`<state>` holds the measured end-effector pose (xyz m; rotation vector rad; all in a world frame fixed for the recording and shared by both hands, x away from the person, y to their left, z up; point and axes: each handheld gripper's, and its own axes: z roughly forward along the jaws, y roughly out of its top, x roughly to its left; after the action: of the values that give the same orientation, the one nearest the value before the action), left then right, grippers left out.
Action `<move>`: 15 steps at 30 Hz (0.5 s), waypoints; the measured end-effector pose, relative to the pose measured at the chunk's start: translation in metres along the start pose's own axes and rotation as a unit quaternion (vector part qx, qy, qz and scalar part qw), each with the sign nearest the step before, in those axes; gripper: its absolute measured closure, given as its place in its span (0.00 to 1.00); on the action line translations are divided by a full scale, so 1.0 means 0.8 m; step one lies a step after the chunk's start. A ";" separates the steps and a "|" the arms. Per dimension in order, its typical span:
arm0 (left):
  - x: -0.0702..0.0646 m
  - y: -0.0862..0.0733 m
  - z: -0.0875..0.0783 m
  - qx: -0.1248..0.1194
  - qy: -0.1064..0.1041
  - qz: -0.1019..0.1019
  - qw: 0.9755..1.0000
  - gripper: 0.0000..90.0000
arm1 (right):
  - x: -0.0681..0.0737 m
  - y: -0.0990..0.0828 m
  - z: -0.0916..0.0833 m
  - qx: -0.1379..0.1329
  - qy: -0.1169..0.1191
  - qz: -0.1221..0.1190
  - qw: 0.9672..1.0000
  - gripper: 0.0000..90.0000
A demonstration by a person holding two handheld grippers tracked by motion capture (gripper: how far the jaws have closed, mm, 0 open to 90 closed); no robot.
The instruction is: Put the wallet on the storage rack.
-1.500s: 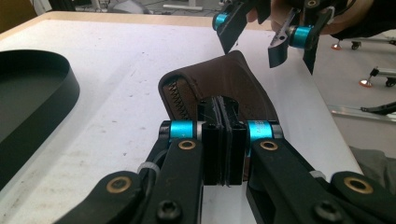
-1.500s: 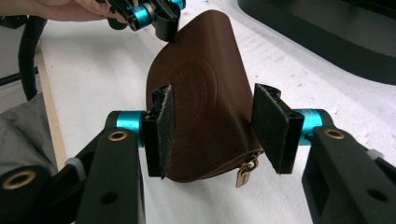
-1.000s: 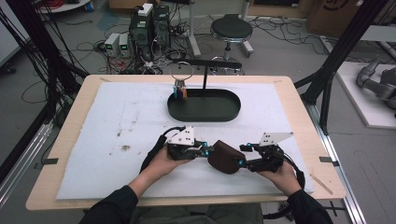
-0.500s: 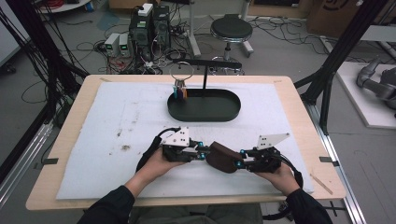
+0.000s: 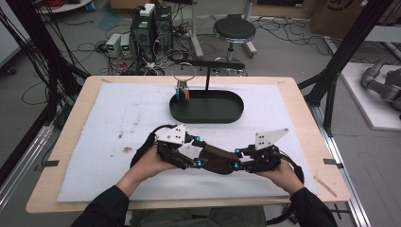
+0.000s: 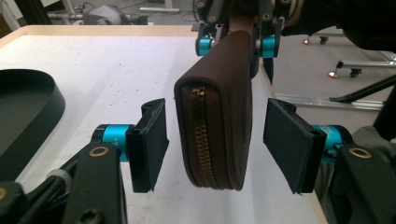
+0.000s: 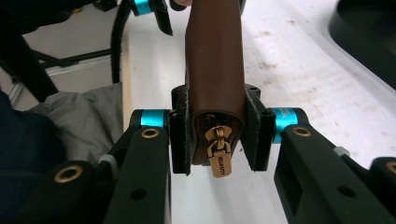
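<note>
While the right gripper (image 7: 218,135) clamps one end of the brown leather zip-around wallet (image 6: 219,112) above the white mat (image 5: 108,123), the left gripper (image 6: 217,140) has just been opening, its pads standing clear of the wallet between them. Handover looks finished; unzipping or placing remains.

wallet (image 6: 224,112): dark brown leather, plain, no pattern
zipper (image 6: 201,135): gold/brass teeth, and the pull tab (image 7: 218,161) is the same gold
left gripper (image 5: 191,153): black jaws, bright cyan collars, white plate on top
right gripper (image 5: 239,165): same deal, black with cyan bits, white plate
tray (image 5: 208,113): matte black, up at 12 o'clock from the wallet
mat (image 5: 94,137): white, dark smudgy specks at 9 o'clock
table (image 5: 302,109): pale wood edge
</note>
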<state>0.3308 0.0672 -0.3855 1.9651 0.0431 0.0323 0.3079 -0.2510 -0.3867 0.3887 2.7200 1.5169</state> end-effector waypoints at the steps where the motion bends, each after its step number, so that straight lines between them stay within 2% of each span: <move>1: 0.000 0.000 -0.001 -0.002 -0.004 0.000 1.000 0.48 | 0.000 0.003 0.001 0.002 0.006 -0.001 1.000 0.76; 4: 0.001 -0.001 -0.006 -0.004 -0.008 0.002 1.000 0.62 | -0.001 0.013 0.004 0.004 0.015 -0.010 1.000 0.76; 9: 0.006 -0.002 -0.015 -0.032 -0.011 -0.012 0.999 0.69 | -0.003 0.022 0.006 -0.002 0.014 -0.017 1.000 0.76; 15: 0.008 -0.002 -0.023 -0.075 -0.017 -0.022 0.997 0.73 | -0.004 0.029 0.000 -0.029 0.012 -0.015 0.999 0.72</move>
<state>0.3361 0.0851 -0.3802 1.8135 0.0596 -0.0258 0.3160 -0.2397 -0.3674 0.3312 2.6782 1.5998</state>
